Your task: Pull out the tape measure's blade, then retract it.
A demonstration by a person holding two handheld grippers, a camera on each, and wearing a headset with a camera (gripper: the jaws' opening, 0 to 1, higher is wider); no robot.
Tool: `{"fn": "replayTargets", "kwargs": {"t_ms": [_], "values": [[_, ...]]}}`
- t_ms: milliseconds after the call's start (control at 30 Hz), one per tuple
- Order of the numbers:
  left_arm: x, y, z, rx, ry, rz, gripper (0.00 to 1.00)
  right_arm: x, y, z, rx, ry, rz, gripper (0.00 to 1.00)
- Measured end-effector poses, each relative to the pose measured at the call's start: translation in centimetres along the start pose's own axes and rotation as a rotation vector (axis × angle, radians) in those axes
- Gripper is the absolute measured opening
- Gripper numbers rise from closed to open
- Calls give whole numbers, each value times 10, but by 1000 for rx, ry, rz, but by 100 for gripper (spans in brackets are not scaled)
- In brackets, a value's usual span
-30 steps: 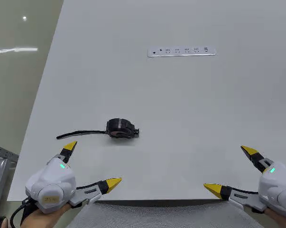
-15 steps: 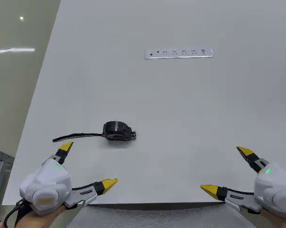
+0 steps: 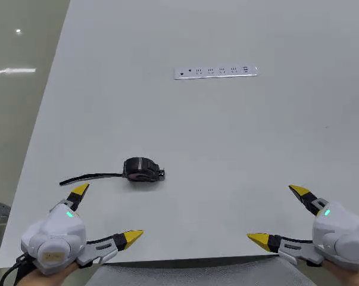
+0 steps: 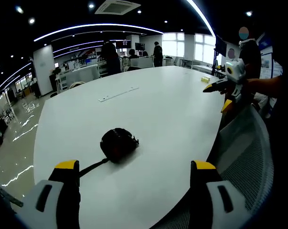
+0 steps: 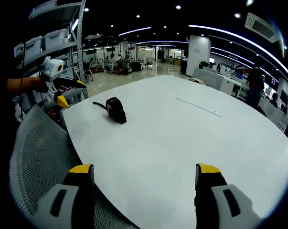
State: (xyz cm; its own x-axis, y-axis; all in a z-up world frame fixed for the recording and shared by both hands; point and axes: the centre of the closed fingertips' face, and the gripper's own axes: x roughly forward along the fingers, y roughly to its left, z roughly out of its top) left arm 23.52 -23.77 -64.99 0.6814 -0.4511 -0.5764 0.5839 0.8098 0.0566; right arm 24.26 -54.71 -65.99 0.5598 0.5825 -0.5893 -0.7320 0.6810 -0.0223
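**Both grippers wide open at the near edge, tape measure untouched**

In the head view, the tape measure (image 3: 140, 169) lies on the white bench (image 3: 227, 137), left of centre. Its strap (image 3: 90, 177) trails toward the left edge, and a small nub, probably the blade hook, points right. We hold the left gripper (image 3: 108, 213) and the right gripper (image 3: 277, 214) low at the near edge, each with jaws spread and empty, neither touching the case. A power strip (image 3: 215, 72) lies far back.

In the left gripper view, the case sits close ahead, framed between our spread jaws. We judge this side is lined up to pin the body.

In the right gripper view, the tape measure lies well off to the left beyond the parted jaws. We read this gripper as kept free for the hook end. The blade is not yet drawn.
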Motion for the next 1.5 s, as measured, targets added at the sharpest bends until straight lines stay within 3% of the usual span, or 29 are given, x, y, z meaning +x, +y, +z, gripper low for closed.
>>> {"fn": "replayTargets", "kwargs": {"t_ms": [633, 1233, 1500], "values": [[15, 5, 2, 74, 61, -74, 89, 3, -7, 7, -36, 10, 49, 82], [39, 16, 6, 162, 119, -138, 77, 26, -10, 16, -128, 25, 146, 71], [52, 23, 1, 223, 165, -167, 71, 41, -13, 20, -166, 33, 186, 67]]}}
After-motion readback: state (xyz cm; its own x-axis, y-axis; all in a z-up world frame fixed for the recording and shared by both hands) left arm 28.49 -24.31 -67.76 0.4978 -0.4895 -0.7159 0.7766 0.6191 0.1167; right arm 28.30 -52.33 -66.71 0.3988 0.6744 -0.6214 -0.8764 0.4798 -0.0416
